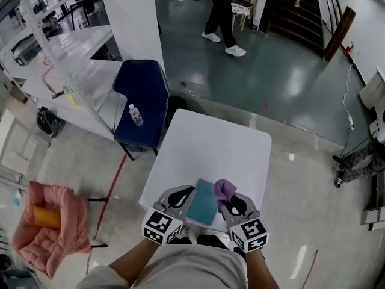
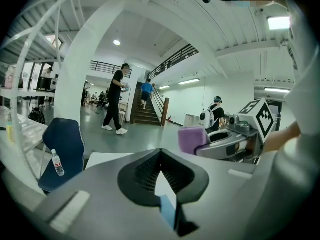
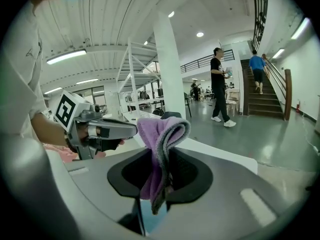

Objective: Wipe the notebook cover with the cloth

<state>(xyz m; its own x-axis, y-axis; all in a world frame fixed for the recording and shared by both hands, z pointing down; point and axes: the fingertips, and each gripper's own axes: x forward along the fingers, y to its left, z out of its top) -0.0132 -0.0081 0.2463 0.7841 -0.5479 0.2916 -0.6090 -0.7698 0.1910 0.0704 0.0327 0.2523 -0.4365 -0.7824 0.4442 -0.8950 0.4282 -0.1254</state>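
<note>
The right claw (image 3: 161, 159) is clamped on a folded purple cloth (image 3: 161, 129), and a thick fold juts beyond its tips. The left claw (image 2: 159, 155) has its 2 jaws met at the tips with nothing pinched. It sits at the left edge of the teal notebook (image 1: 204, 202); whether it touches the cover is unclear. The notebook lies flat near the front edge of the white desk (image 1: 210, 140). To wipe well, the right claw should probably tip down so cloth, not plastic, meets the cover. The left claw can pin the notebook against sliding during long, overlapping strokes.
</note>
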